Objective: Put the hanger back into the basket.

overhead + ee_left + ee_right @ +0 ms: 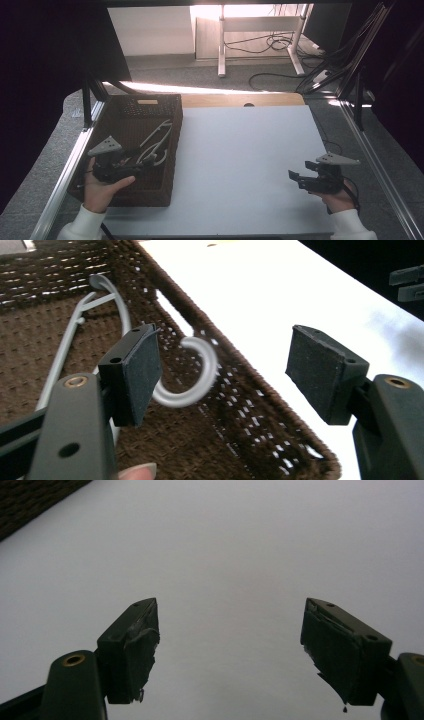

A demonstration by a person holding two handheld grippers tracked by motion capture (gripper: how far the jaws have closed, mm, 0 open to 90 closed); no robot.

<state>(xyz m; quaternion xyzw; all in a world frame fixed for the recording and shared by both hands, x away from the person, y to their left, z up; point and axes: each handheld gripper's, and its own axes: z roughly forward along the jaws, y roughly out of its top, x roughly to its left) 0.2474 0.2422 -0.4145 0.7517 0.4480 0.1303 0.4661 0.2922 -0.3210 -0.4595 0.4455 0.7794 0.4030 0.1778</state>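
Note:
A dark brown woven basket stands at the left of the white table. Inside it lie grey-white plastic hangers. My left gripper hovers inside the basket, open, its jaws wide apart. In the left gripper view a hanger's hook curls just beyond the left pad, against the basket wall; nothing is clamped. My right gripper is held above the table's right side, open, with bare white surface between its jaws.
Metal frame rails run along both sides of the table. Beyond the table's far edge are a grey floor, cables and white desk legs. The basket's corner is at the upper left of the right gripper view.

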